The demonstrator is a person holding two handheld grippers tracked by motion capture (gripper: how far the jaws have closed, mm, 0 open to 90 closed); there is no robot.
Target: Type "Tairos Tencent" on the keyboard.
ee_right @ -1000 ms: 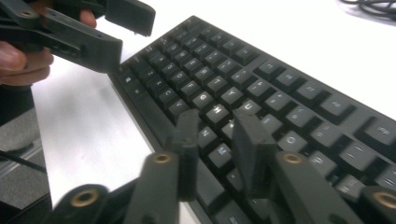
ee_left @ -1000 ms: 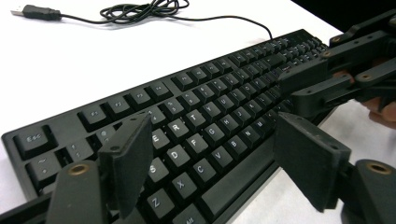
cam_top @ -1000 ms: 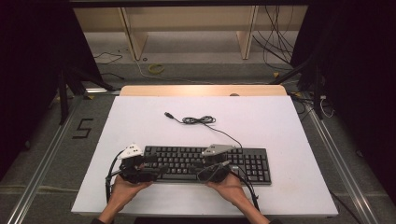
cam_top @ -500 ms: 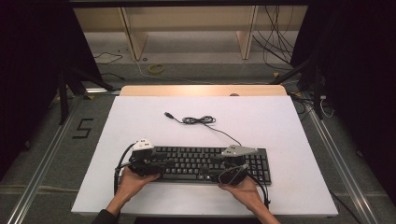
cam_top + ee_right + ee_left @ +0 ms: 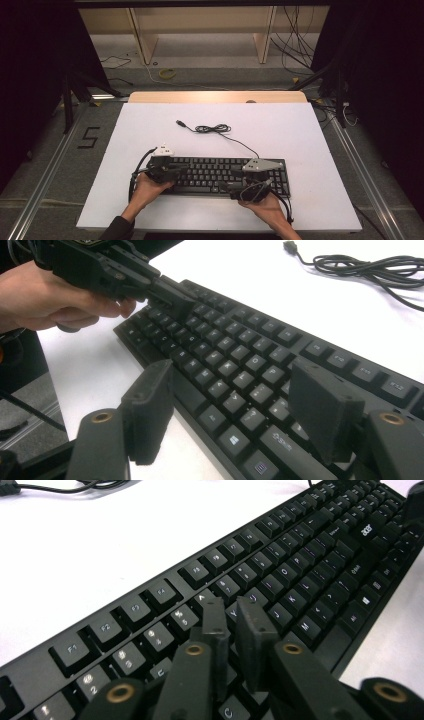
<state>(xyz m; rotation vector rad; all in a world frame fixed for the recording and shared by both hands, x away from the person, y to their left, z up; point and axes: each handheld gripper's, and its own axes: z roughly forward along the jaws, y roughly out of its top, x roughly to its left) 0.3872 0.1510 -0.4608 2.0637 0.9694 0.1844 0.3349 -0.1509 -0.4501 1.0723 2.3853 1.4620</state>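
Fingers (image 5: 255, 630) of the left gripper (image 5: 235, 625) have just closed, nearly together, nothing between them, tips over the keyboard (image 5: 225, 175) keys at its nine o'clock end. Right gripper (image 5: 235, 410) fingers have just spread wide, astride the front edge near the three o'clock end. Keyboard lies flat on the near white table (image 5: 300, 130), long axis nine to three o'clock, cable (image 5: 212, 129) trailing toward twelve.

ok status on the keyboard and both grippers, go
Left hand-held gripper just closed, shut over the keyboard keys, nothing between. Right hand-held gripper just opened, over the keyboard's right part. Cable lies behind, clear.
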